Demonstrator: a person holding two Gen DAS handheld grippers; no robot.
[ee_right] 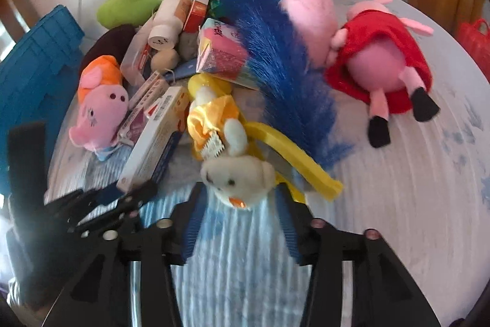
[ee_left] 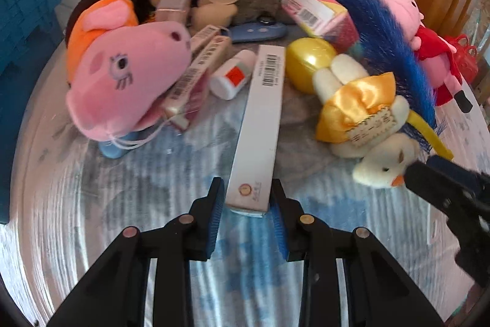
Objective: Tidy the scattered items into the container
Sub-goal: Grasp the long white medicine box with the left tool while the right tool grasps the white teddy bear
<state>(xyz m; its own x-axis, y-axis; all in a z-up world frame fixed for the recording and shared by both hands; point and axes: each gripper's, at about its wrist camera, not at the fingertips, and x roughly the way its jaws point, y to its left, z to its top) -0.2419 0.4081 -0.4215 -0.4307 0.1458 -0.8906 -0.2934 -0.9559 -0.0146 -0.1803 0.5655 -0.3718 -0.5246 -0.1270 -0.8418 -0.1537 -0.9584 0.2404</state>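
Left wrist view: the left gripper (ee_left: 248, 204) points steeply down at a long white box (ee_left: 260, 124) lying on the blue-and-white cloth (ee_left: 122, 192) that covers the counter. The fingers (ee_left: 214, 213) are narrowed around the near end of the box, one blue pad on each side; the right pad lies against the box edge, while contact on the left side cannot be confirmed. A pink pig toy with an orange cap (ee_left: 122, 72) lies left of the box, with small cartons (ee_left: 196, 72) and a white bottle with a red label (ee_left: 232, 75) between them. A white duck toy with a yellow bow (ee_left: 364, 118) lies to the right, under a blue feather duster (ee_left: 376, 20). The blue container (ee_left: 27, 20) stands at the left edge. The right gripper (ee_left: 444, 189) enters at the lower right, its tip at the duck's beak. Right wrist view: the right gripper (ee_right: 242, 204) has its fingers (ee_right: 196, 222) partly closed on either side of the white duck toy's (ee_right: 239, 176) head; whether the pads press on it cannot be told. The duster's yellow handle (ee_right: 294, 161) lies just beside the head. A pig toy in a red dress (ee_right: 382, 60) lies well apart to the right. The left gripper (ee_right: 122, 198) holds position at the white box's (ee_right: 153, 140) near end, and the blue container (ee_right: 33, 72) is at the left.
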